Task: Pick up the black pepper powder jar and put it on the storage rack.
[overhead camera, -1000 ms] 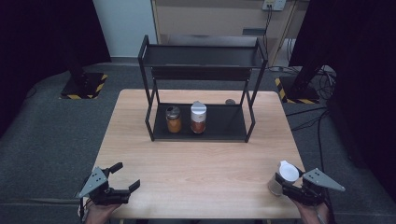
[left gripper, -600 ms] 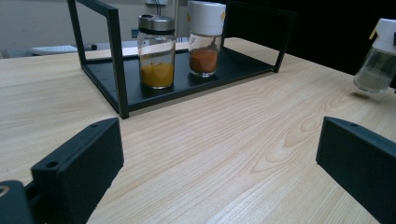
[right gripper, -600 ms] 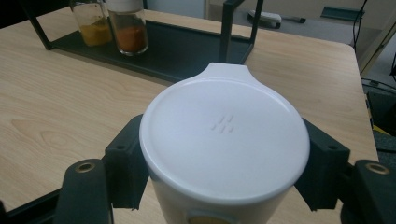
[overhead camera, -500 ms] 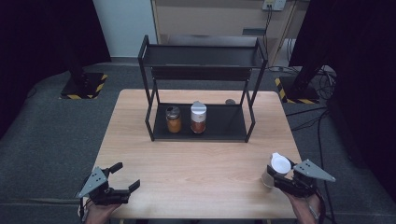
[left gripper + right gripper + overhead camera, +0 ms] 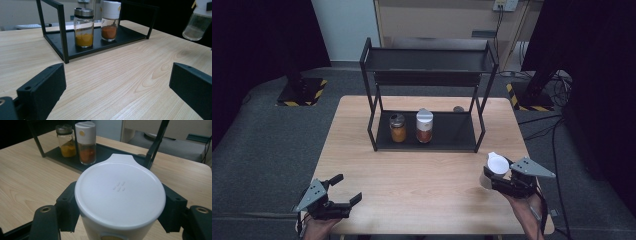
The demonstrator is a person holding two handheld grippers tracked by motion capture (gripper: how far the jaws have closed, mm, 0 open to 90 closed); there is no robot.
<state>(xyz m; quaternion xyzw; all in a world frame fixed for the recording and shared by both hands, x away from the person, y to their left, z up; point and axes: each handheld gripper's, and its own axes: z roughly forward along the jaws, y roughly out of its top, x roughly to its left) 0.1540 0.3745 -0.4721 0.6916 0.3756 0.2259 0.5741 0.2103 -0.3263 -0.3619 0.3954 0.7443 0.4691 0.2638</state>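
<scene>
So the right gripper (image 5: 498, 176) has its jaws clamped on a white-capped jar (image 5: 494, 168), held off the table (image 5: 412, 175) at lower right of the high view. The left gripper (image 5: 343, 192) sits lower left, jaws wide with nothing between them. Two spice jars (image 5: 411, 127) stand in the black rack (image 5: 427, 100) mid-frame.

— What carries everything here?
— A light wooden desk (image 5: 412, 170) on a grey carpeted floor (image 5: 272, 140).
— And what sits directly on it?
— A black two-tier metal rack (image 5: 427, 95), toward the far edge, about midway across.
— Anything on the rack?
— On its lower tray, a jar of yellow powder (image 5: 398, 128) with a metal lid, and just beside it a white-capped jar of orange-red powder (image 5: 424, 126). The upper shelf looks bare.
</scene>
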